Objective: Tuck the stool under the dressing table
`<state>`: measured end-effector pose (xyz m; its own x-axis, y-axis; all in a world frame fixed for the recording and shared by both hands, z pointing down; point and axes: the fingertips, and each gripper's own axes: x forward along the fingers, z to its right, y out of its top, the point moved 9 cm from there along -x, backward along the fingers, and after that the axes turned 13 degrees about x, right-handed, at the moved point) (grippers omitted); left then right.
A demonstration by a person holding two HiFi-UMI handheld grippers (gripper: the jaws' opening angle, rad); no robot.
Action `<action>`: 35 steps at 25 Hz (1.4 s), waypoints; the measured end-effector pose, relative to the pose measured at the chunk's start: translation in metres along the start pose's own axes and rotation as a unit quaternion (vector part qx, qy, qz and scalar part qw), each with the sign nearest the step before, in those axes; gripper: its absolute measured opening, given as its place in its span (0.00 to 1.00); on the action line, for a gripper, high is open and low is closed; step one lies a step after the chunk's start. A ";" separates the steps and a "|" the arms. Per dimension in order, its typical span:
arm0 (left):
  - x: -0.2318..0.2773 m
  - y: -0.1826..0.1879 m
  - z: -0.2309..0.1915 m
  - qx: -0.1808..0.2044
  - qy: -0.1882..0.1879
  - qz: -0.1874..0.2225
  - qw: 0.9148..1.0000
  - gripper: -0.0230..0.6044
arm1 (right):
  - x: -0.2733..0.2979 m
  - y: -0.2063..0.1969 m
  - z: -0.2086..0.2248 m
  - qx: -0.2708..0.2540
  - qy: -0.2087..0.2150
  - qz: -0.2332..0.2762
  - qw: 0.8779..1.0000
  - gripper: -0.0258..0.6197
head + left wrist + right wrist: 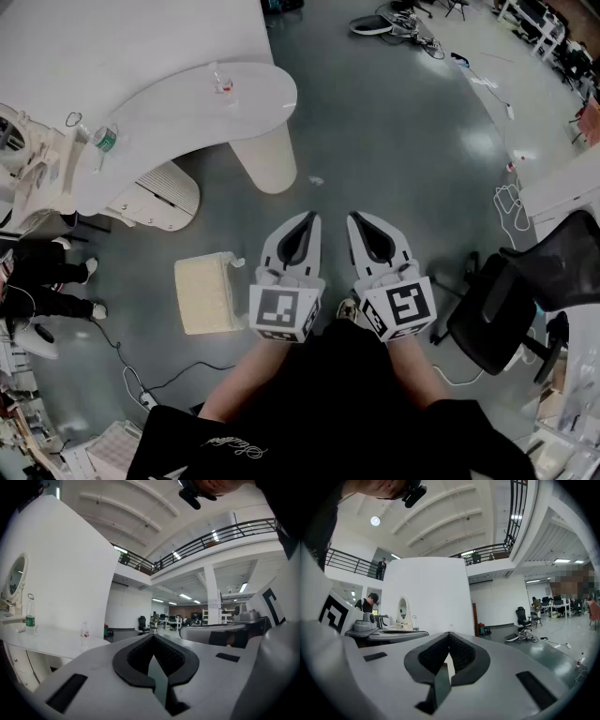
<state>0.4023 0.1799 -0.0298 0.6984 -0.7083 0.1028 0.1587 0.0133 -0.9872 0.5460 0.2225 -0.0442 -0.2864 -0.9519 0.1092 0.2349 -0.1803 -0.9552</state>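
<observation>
A cream square stool (204, 293) stands on the grey floor, out in the open to the left of my grippers and in front of the white dressing table (178, 117). The table has a curved top and a round pedestal leg (267, 157). My left gripper (309, 218) and right gripper (354, 218) are held side by side at mid-height, both shut and empty, pointing across the floor and touching nothing. In the left gripper view the shut left gripper (152, 637) faces the tabletop (47, 641). The stool does not show in either gripper view.
A green-labelled bottle (105, 139) and a small bottle (223, 84) stand on the table, with a round mirror (16, 573) at its left end. A black office chair (525, 286) stands right of me. A person's legs (42, 281) and floor cables (131, 375) are at left.
</observation>
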 end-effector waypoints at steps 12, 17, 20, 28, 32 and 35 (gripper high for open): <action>-0.019 -0.007 -0.020 -0.009 0.041 -0.006 0.999 0.05 | 0.023 -0.006 -0.023 0.014 0.057 -0.015 0.998 0.05; -0.044 -0.014 -0.048 -0.017 0.080 -0.011 0.997 0.05 | 0.046 -0.014 -0.054 0.007 0.096 -0.032 0.995 0.05; -0.062 -0.020 -0.063 -0.023 0.103 -0.015 0.994 0.05 | 0.058 -0.020 -0.076 0.003 0.121 -0.041 0.992 0.05; -0.122 -0.043 -0.109 -0.031 0.158 -0.024 0.987 0.05 | 0.088 -0.046 -0.144 -0.006 0.178 -0.068 0.982 0.05; -0.152 -0.055 -0.137 -0.037 0.183 -0.029 0.982 0.05 | 0.107 -0.059 -0.182 -0.006 0.202 -0.080 0.976 0.05; -0.175 -0.064 -0.155 -0.040 0.198 -0.034 0.979 0.05 | 0.120 -0.070 -0.210 -0.006 0.216 -0.087 0.972 0.05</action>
<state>0.1618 0.1937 -0.0035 0.3607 -0.9236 0.1298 0.1293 -0.0882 -0.9877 0.3002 0.1733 -0.0220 -0.6851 -0.7137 0.1456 0.1376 -0.3231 -0.9363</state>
